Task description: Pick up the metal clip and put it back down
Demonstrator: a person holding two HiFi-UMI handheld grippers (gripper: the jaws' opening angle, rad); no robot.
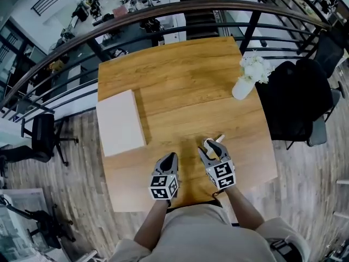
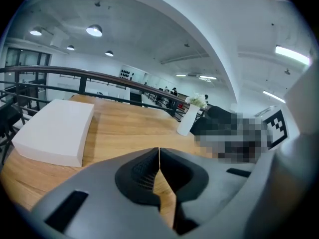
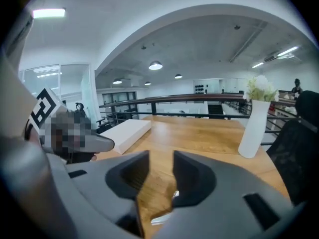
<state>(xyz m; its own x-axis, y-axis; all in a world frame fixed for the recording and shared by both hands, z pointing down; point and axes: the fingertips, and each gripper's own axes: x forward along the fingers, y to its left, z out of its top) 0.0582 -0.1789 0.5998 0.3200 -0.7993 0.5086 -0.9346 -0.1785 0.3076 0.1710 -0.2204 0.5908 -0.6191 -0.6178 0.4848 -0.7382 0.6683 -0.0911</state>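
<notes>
The metal clip (image 1: 220, 138) lies on the wooden table (image 1: 180, 81) near its front edge; only its shiny end shows past my right gripper (image 1: 210, 144). In the right gripper view the jaws of my right gripper (image 3: 160, 166) stand apart with bare wood in the gap. A pale sliver of the clip (image 3: 162, 216) shows low down, beneath the right jaw and mostly hidden. Just left of it, my left gripper (image 1: 170, 156) hovers over the table. Its jaws (image 2: 159, 156) meet with nothing between them.
A flat white box (image 1: 120, 123) rests on the table's left side. A white vase of flowers (image 1: 244, 86) stands at the right edge, beside a black chair (image 1: 297, 100). A dark railing (image 1: 163, 15) curves behind the table's far edge.
</notes>
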